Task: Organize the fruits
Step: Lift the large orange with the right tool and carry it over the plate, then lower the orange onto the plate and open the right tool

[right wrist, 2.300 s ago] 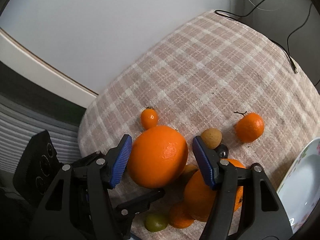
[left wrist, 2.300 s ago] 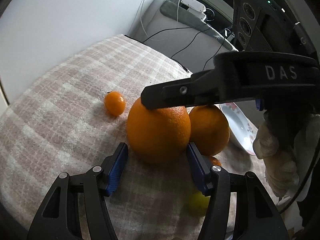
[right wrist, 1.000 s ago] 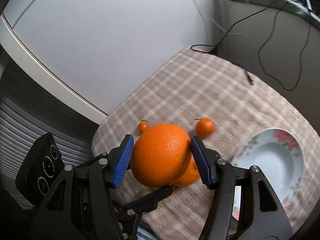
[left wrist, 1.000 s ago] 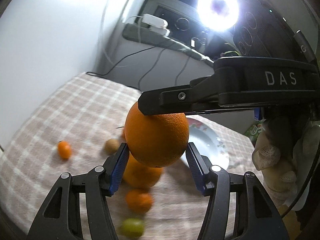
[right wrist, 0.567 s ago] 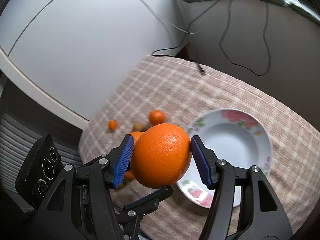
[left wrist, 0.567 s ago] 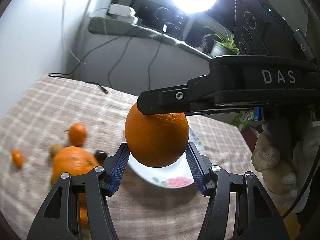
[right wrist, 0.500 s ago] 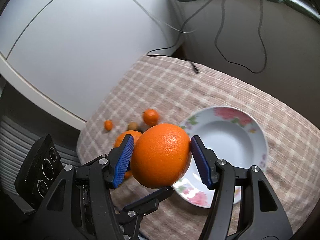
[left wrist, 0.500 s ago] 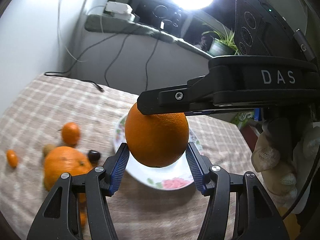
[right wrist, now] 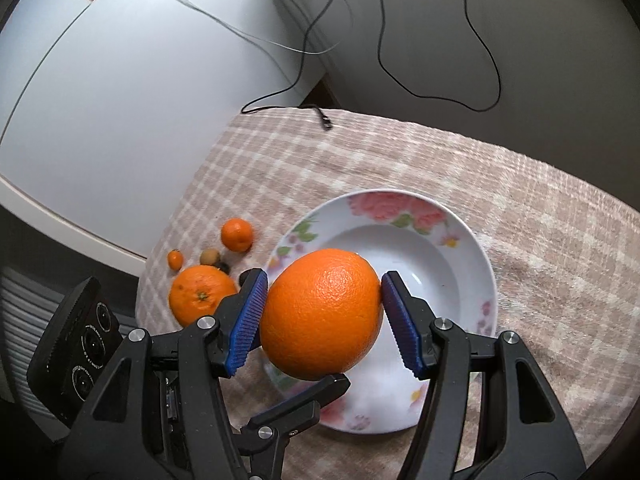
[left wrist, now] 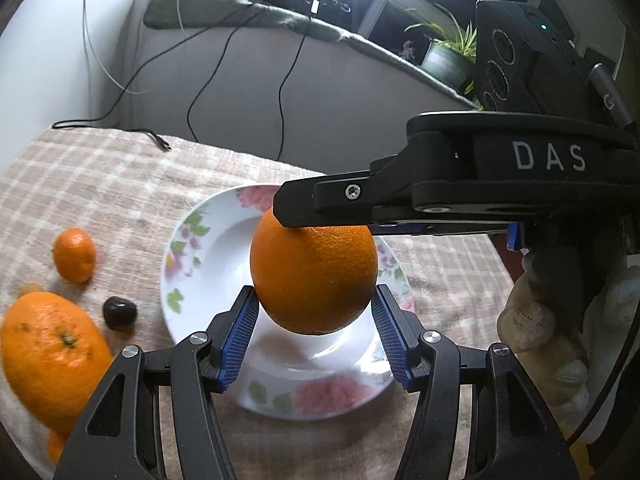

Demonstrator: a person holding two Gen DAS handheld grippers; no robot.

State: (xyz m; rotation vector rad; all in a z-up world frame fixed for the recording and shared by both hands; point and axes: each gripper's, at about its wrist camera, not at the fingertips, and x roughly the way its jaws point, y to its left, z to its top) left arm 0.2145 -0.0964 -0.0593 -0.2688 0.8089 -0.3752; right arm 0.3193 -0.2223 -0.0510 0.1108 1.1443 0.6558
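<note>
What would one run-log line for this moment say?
left gripper: shut on large orange | right gripper: shut on large orange | orange: above floral plate

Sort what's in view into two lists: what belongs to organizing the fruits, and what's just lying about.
Part of the job:
large orange, held by both grippers, left gripper and right gripper
floral plate
second orange
mandarin
tiny orange fruit
small brown fruit
dark cherry-like fruit

Just lying about:
black cable
checked tablecloth
potted plant
</note>
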